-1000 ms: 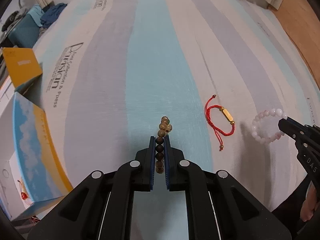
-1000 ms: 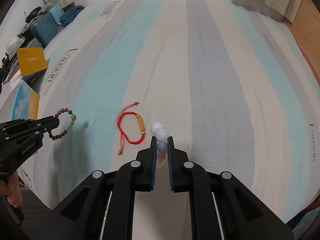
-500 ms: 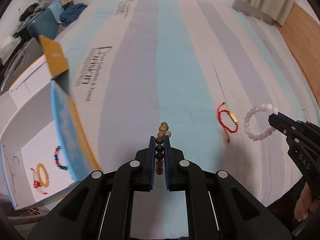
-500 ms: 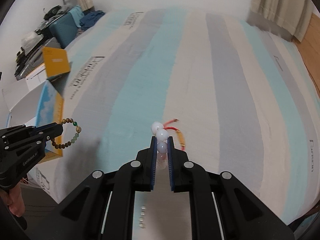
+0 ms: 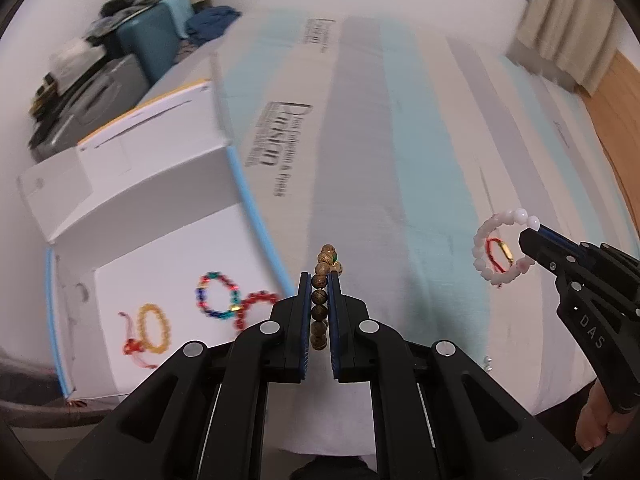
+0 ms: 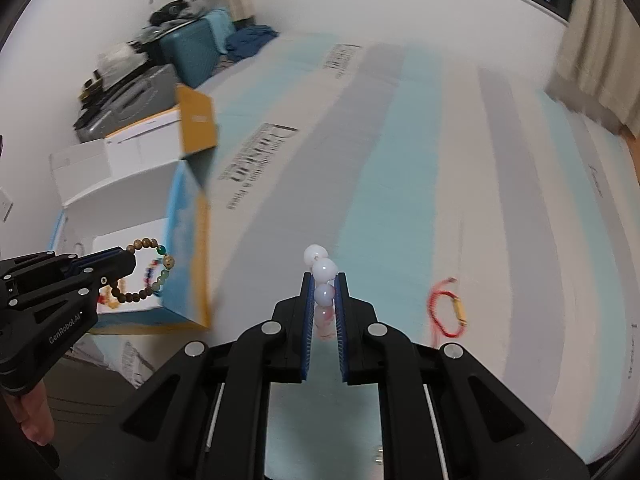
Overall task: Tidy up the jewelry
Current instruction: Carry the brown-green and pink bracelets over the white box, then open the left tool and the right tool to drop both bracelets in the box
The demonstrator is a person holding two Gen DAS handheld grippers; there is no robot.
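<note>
In the left wrist view, the left hand-held gripper [image 5: 320, 304] sits at lower centre, its blue-padded jaws clamped on a bracelet of round brown wooden beads [image 5: 322, 300] whose free end, with one green bead, sticks up past the tips. Lower left lies an open white cardboard box with a blue rim [image 5: 52, 308]; on its floor rest a yellow bead bracelet [image 5: 154, 328], a multicoloured bead bracelet [image 5: 216, 294] and a red bead bracelet [image 5: 256, 306]. At the right edge the right hand-held gripper [image 5: 528, 240] pinches a bracelet of pale pink and white beads [image 5: 486, 248], hanging as a ring over the striped blue, grey and cream bed cover [image 5: 420, 140]; a red cord bracelet with a gold tube [image 5: 502, 252] shows through that ring. In the right wrist view, the right hand-held gripper is closed on the pale beads at lower centre. The red cord bracelet lies on the bed cover at right. At left, the left hand-held gripper holds the wooden bead loop in front of the box.
</note>
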